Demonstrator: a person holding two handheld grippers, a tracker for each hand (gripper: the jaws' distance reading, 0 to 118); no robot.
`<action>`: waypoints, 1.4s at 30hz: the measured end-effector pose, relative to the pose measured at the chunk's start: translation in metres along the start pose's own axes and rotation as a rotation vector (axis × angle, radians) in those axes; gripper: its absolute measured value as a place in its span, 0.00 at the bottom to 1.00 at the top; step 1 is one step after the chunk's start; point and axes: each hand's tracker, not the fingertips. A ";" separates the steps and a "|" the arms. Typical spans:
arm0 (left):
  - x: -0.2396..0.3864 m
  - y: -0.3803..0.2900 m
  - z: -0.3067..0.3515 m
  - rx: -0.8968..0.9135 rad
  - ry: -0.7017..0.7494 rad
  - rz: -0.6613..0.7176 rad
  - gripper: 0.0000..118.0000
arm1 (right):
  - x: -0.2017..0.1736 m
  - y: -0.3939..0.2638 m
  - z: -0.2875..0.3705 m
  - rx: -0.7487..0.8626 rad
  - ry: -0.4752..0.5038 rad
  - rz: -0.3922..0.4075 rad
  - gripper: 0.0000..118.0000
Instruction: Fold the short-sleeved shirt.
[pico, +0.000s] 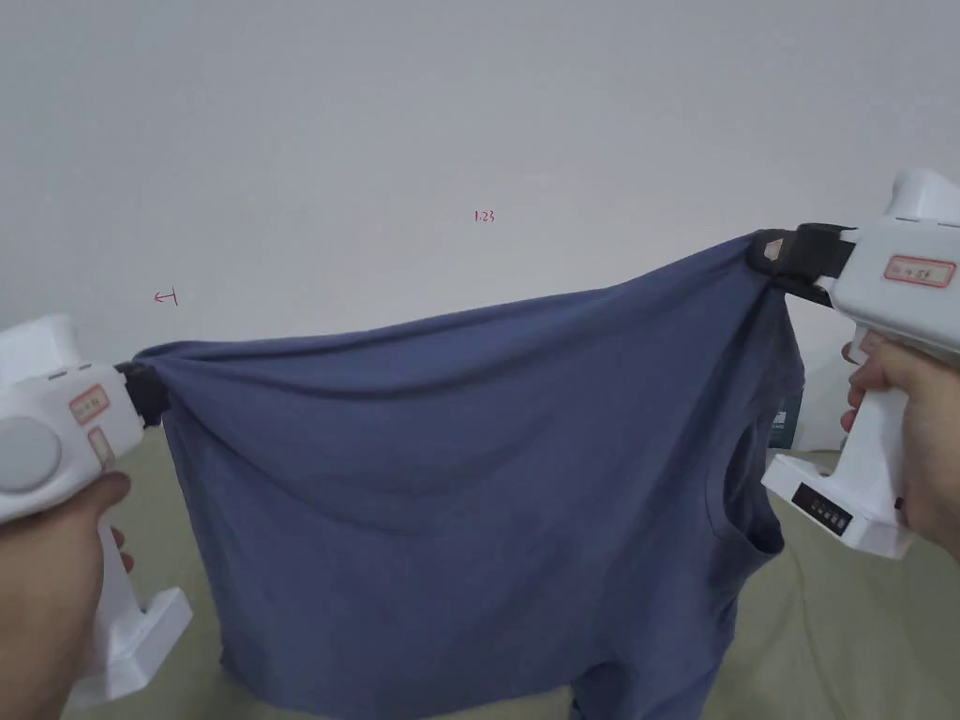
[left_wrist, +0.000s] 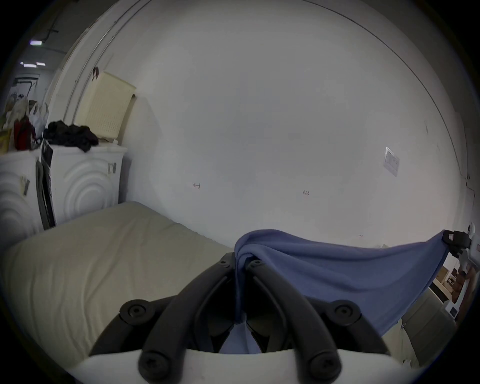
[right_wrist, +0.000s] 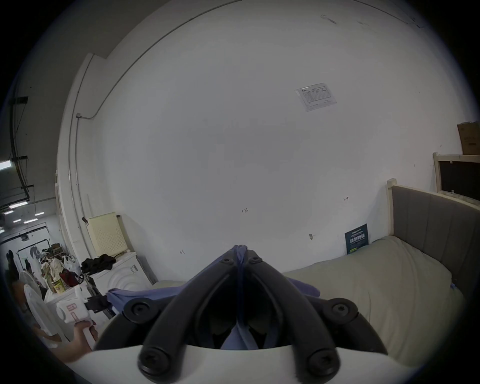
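A blue short-sleeved shirt (pico: 450, 469) hangs spread in the air above the bed, stretched between both grippers. My left gripper (pico: 145, 389) is shut on its left top corner, lower than the other side. My right gripper (pico: 773, 258) is shut on the right top corner, held higher. The neck opening shows dark near the shirt's right edge. In the left gripper view the cloth (left_wrist: 324, 267) bunches between the jaws of that gripper (left_wrist: 242, 261) and runs off toward the other gripper (left_wrist: 457, 243). The right gripper view has blue fabric (right_wrist: 240, 253) pinched between its jaws.
A beige-sheeted bed (pico: 844, 647) lies under the shirt, against a white wall (pico: 469, 141). A grey padded headboard (right_wrist: 428, 215) stands at the right end. White machines (left_wrist: 85, 181) with dark clothes on top and a cream basket (left_wrist: 109, 109) stand past the bed's left end.
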 end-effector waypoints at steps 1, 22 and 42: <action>0.003 -0.008 0.014 -0.003 0.002 -0.006 0.02 | -0.001 -0.002 0.005 -0.005 0.006 0.003 0.02; -0.093 -0.301 0.277 -0.618 0.111 -0.237 0.03 | 0.036 -0.374 0.342 -0.650 -0.268 -0.093 0.03; -0.100 -0.253 0.406 -0.542 0.114 -0.445 0.00 | -0.053 -0.318 0.443 -0.513 -0.218 0.017 0.00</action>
